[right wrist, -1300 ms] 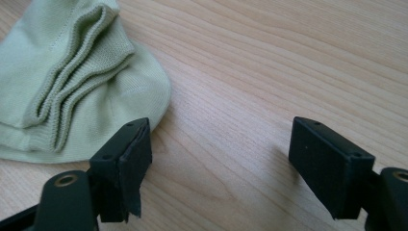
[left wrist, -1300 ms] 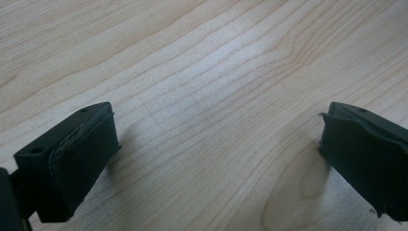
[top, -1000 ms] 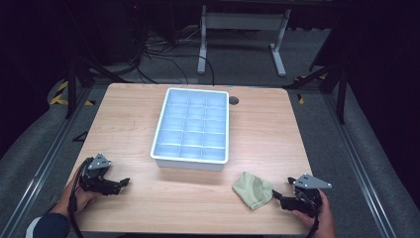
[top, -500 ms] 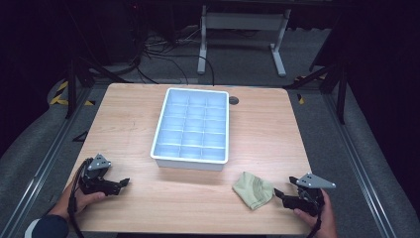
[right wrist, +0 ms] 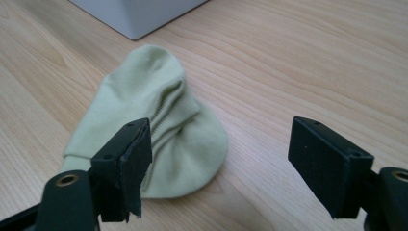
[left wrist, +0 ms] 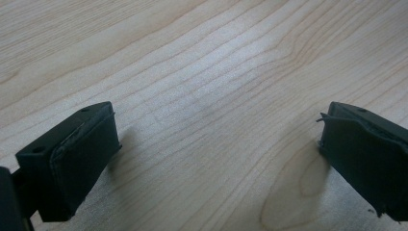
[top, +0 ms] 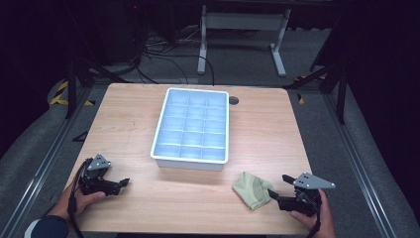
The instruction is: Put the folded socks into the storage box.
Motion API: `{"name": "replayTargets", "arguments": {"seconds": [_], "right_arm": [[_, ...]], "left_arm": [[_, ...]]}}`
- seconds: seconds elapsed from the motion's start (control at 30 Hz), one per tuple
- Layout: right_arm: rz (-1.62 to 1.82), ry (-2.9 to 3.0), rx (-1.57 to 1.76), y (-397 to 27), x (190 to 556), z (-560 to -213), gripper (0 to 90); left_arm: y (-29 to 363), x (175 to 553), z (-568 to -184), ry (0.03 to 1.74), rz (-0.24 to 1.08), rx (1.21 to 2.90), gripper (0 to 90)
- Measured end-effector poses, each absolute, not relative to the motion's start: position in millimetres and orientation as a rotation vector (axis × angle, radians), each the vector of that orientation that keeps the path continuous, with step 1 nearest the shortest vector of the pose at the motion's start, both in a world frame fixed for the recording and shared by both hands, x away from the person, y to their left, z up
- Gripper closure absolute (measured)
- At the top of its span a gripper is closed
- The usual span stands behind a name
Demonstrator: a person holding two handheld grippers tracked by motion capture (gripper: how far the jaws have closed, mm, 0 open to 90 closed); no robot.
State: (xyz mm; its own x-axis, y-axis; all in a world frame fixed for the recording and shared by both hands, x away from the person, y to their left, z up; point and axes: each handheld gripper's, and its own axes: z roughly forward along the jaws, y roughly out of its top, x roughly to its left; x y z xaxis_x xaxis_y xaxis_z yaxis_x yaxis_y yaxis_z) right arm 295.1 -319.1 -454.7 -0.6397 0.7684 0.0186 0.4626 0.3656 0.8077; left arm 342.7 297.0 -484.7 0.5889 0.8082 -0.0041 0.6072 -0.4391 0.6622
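Bench [top: 124, 124]: light wood, bare around the things on it.
Tray [top: 163, 133]: white, divided into many small compartments, lying at the middle of the bench and running toward 12 o'clock.
Cloth [top: 252, 189]: pale green, crumpled in a soft heap flat on the bench, at 5 o'clock from the tray and close to its near right corner; in the right gripper view [right wrist: 159, 120] it lies ahead of the tongs, toward 11 o'clock, with the tray corner [right wrist: 139, 14] just beyond it.
Right tongs [top: 273, 193]: at 5 o'clock on the bench, tips pointing toward 9 o'clock at the cloth, jaws spread wide, nothing gripped; the left jaw overlaps the near edge of the cloth in the right gripper view.
Left tongs [top: 124, 182]: at 7 o'clock on the bench, well apart from the cloth, jaws wide over bare wood [left wrist: 211, 120].
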Motion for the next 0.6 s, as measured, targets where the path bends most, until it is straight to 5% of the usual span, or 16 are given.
{"name": "replayTargets", "arguments": {"seconds": [0.6], "right_arm": [[1.091, 2.385, 0.966, -269, 306, -462, 20.2]], "left_arm": [[297, 343, -485, 1.114, 0.415, 2.191, 0.0]]}}
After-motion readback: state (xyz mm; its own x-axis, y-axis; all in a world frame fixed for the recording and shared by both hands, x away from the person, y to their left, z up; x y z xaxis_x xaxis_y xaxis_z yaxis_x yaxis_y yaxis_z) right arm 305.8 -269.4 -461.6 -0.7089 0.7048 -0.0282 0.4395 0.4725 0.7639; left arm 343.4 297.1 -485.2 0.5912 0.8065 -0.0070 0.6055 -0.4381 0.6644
